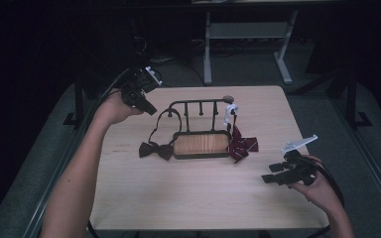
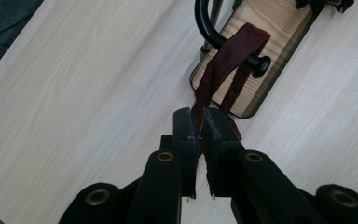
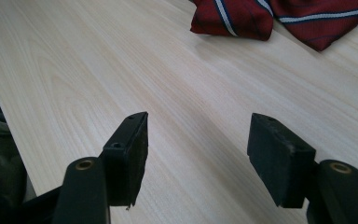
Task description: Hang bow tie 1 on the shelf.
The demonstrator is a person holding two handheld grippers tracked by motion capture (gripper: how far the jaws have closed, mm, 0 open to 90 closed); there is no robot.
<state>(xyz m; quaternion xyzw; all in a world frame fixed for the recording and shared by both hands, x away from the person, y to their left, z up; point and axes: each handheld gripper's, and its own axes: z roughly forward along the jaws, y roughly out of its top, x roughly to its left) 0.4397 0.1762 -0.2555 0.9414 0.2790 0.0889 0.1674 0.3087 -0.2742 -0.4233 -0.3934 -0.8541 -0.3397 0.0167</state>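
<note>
Left gripper view: gripper pinching strap

Rack mid-table, bow tie left, striped tie right

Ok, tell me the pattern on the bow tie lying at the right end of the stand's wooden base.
Dark red bow tie with white-and-navy stripes; right gripper view shows it best.

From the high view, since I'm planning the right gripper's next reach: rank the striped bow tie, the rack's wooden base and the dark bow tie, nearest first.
From the right gripper:
1. Striped bow tie, at the rack's right end.
2. Wooden base, mid-table.
3. Dark bow tie, left of the base.
</note>
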